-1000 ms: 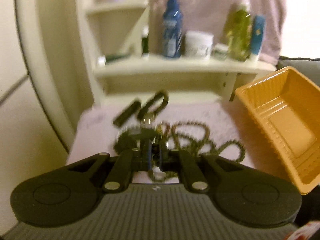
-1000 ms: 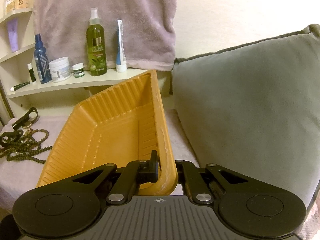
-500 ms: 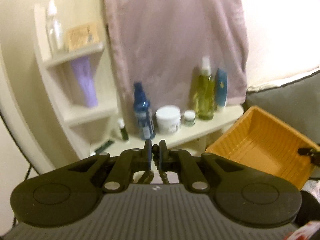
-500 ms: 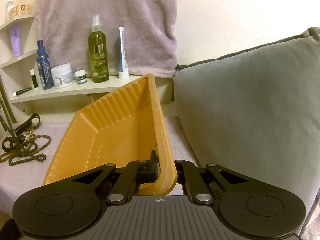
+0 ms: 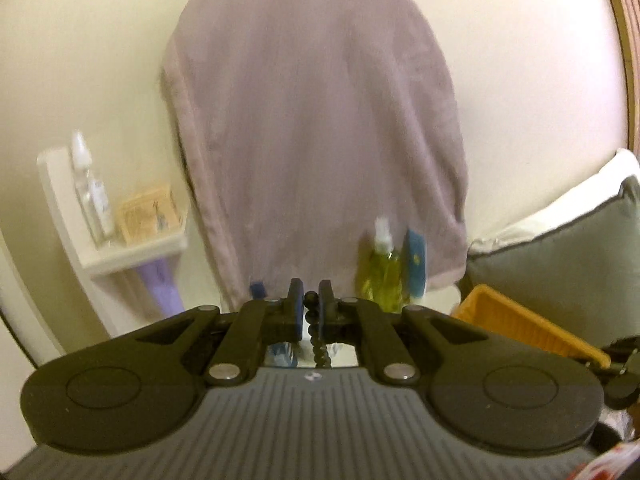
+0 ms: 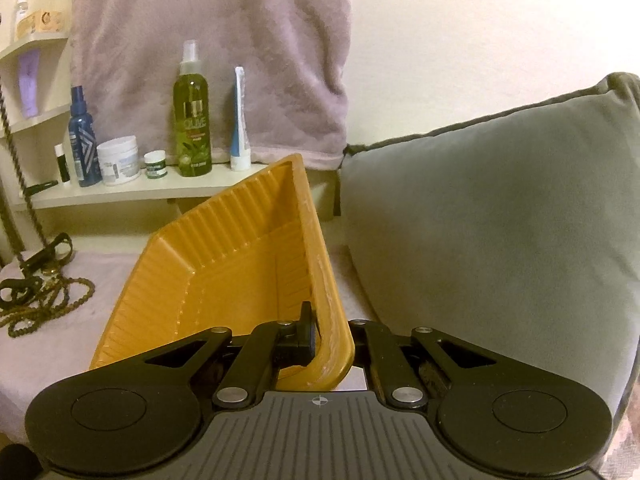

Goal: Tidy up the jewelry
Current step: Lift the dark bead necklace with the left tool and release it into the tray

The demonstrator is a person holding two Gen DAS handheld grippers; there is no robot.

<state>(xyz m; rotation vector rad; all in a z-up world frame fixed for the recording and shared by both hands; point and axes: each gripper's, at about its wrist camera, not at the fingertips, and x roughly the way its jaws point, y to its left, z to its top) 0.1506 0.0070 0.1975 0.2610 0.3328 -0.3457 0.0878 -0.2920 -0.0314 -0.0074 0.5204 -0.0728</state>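
Lifting a string of dark round beads (image 5: 316,340) clear of the bed, the left gripper (image 5: 311,305) has swung upward over the past second: its camera, which a moment ago looked down on the tangle of jewelry, now faces the hanging mauve towel (image 5: 320,120) on the wall. Its two fingers are pinched nearly together, one bead caught between the pads and the rest trailing down out of sight beneath the claw.

Seen from the right wrist, the strand runs taut up the left edge of the frame (image 6: 16,160), its lower end still joined to the heap of beaded chain and black straps (image 6: 36,292) lying on the pale lilac cover. So the necklace is raised but not yet free of the pile.

The right gripper (image 6: 330,334) has not moved in that time. Its fingers are closed on the near rim of the ribbed orange plastic tray (image 6: 224,264), holding it tilted with its open side towards the jewelry, beside the grey cushion (image 6: 480,220).

With the tray held ready, the next step is likely to carry the strand across and lower it in. The risk is that the straps ride up with the beads.
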